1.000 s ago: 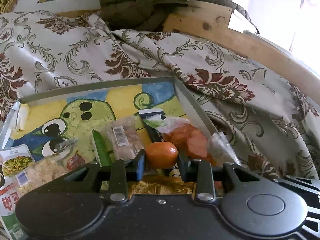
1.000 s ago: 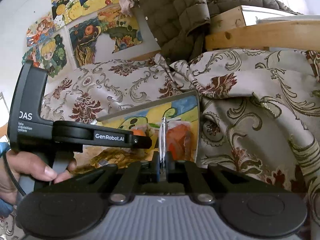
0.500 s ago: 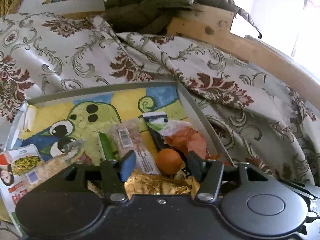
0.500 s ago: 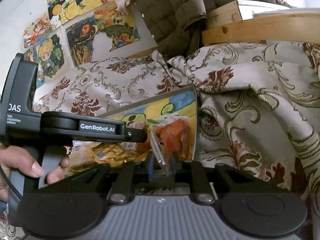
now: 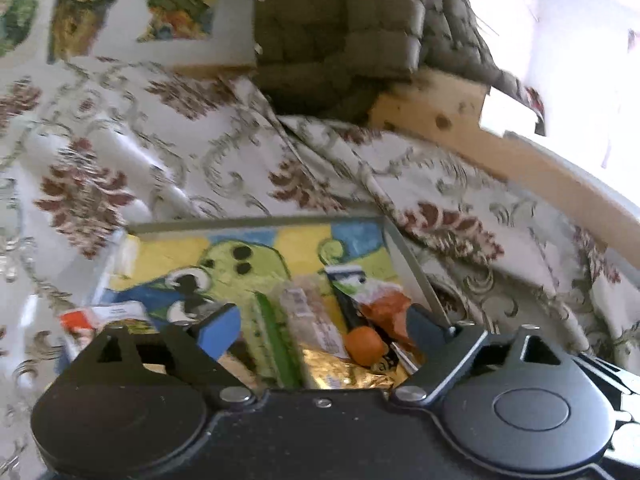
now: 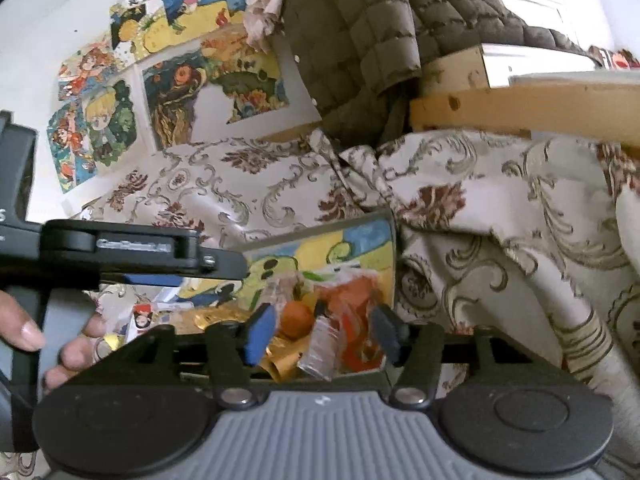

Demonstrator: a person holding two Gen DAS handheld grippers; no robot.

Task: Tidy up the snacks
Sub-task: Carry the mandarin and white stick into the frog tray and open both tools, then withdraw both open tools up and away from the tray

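Observation:
A framed tray (image 5: 256, 226) with a cartoon picture on its floor lies on a patterned cloth and holds several snack packs. An orange mandarin (image 5: 362, 346) rests in it beside a gold pack (image 5: 344, 372) and a clear labelled pack (image 5: 308, 312). My left gripper (image 5: 320, 328) hovers above them, its jaws opening wide and pressing on nothing. My right gripper (image 6: 323, 332) is opening too. The clear end of an orange-red packet (image 6: 320, 352) lies loose between its fingers, next to the mandarin (image 6: 296, 320).
The patterned cloth (image 5: 460, 184) is bunched in folds around the tray. A wooden frame (image 5: 440, 120) and a quilted olive jacket (image 5: 340, 32) stand behind. A person's hand (image 6: 24, 332) holds the left gripper's handle. Paintings (image 6: 180, 92) hang on the wall.
The left gripper let go of the mandarin, which dropped into the tray, then rose and drew back. The right gripper released the packet's clear edge and its jaws spread apart.

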